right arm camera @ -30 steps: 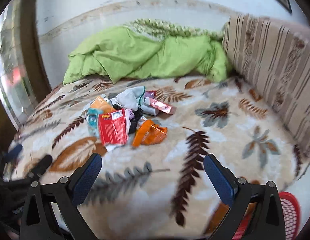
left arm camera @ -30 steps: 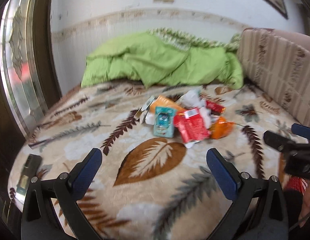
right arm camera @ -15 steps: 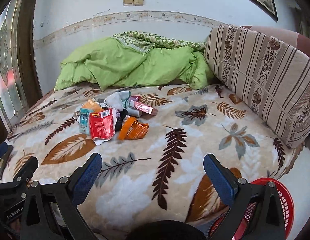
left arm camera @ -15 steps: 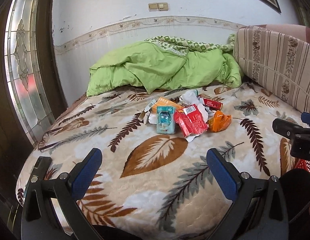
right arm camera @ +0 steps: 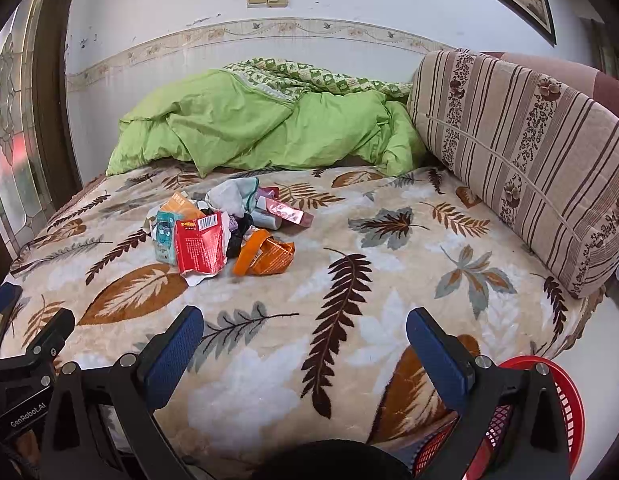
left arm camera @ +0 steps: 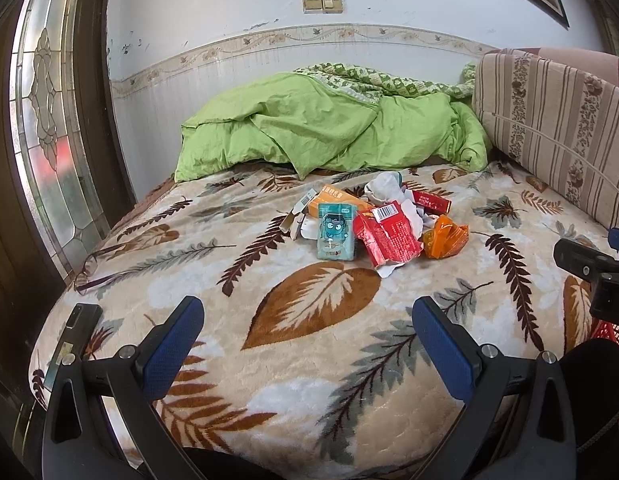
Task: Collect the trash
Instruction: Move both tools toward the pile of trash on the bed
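Wide open and empty, the left gripper (left arm camera: 307,338) hangs above the leaf blanket (left arm camera: 309,300); the trash pile (left arm camera: 373,222) lies farther ahead, before a green quilt (left arm camera: 329,136). From the right view, the right gripper (right arm camera: 303,340) is also open and empty, with a red basket (right arm camera: 565,396) beside the bed.
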### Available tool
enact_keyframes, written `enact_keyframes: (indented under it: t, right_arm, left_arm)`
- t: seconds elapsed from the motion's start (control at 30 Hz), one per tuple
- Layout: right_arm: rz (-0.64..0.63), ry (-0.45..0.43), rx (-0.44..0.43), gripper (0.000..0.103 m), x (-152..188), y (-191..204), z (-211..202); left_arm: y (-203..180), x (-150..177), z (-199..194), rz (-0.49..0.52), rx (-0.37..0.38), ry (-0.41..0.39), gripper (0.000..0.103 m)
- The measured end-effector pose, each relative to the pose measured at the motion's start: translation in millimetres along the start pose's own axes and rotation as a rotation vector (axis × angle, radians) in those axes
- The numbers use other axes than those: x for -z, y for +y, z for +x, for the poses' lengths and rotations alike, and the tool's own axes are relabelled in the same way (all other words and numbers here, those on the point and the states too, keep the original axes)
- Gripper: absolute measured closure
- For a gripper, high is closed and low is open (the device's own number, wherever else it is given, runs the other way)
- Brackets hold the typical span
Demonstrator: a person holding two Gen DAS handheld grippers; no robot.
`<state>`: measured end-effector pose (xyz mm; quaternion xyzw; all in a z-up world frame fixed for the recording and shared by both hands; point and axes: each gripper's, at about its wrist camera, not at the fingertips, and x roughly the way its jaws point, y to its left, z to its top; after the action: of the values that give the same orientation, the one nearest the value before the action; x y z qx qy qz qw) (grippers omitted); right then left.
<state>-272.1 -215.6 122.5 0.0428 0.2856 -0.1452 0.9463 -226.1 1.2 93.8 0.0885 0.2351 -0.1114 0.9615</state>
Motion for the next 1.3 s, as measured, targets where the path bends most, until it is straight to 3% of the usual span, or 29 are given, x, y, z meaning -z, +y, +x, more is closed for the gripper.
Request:
enact_keyframes:
  t: [1.3]
  right_arm:
    - [-0.005, 0.006, 0.002, 0.001, 0.9, 1.6, 0.2]
  left_arm:
    - [5.7, -1.5, -0.2, -0.010, 0.005, 0.008, 0.000]
